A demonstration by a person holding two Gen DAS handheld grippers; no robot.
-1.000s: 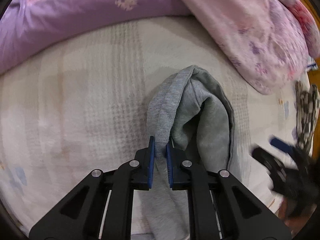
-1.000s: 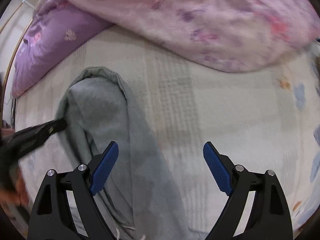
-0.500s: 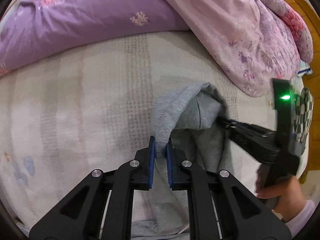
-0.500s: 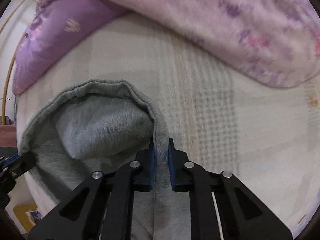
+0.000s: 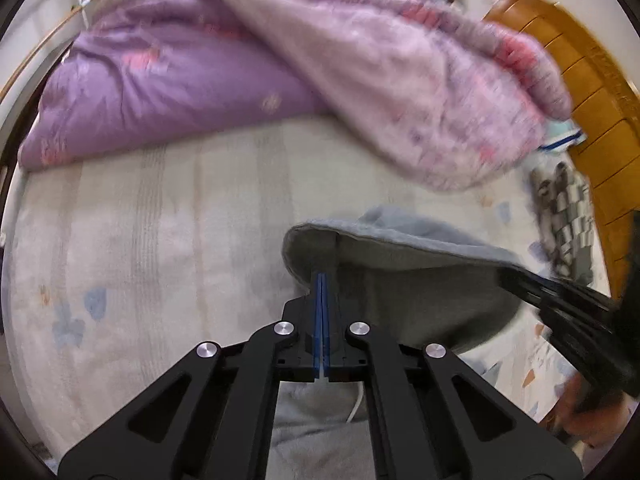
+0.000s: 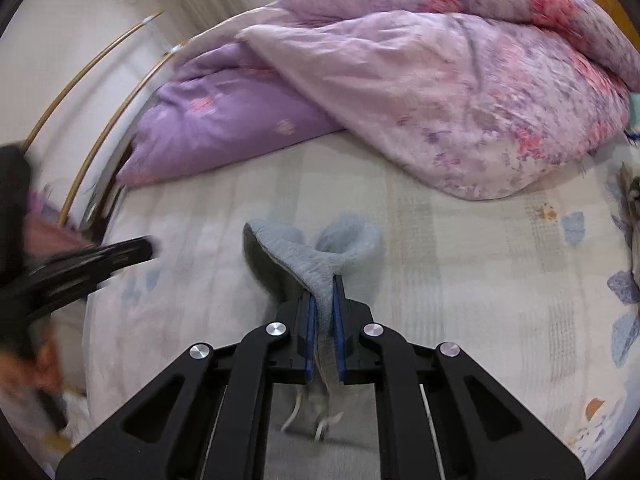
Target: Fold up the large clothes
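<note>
Your left gripper [image 5: 322, 280] is clamped on a fold of the grey hooded sweatshirt [image 5: 404, 268], pads almost together with only thin fabric between them. Your right gripper [image 6: 323, 286], whose jaws have just been closing, now pinches the hood's edge. Keep both pinches firm, hold the edge stretched between them, and lift evenly so the cloth hangs without twisting. The sweatshirt droops from both grippers onto the pale bed sheet [image 5: 160, 220] below; its white drawstrings [image 6: 316, 420] dangle beneath your right gripper. The pink floral quilt [image 6: 460, 92] lies well beyond.
</note>
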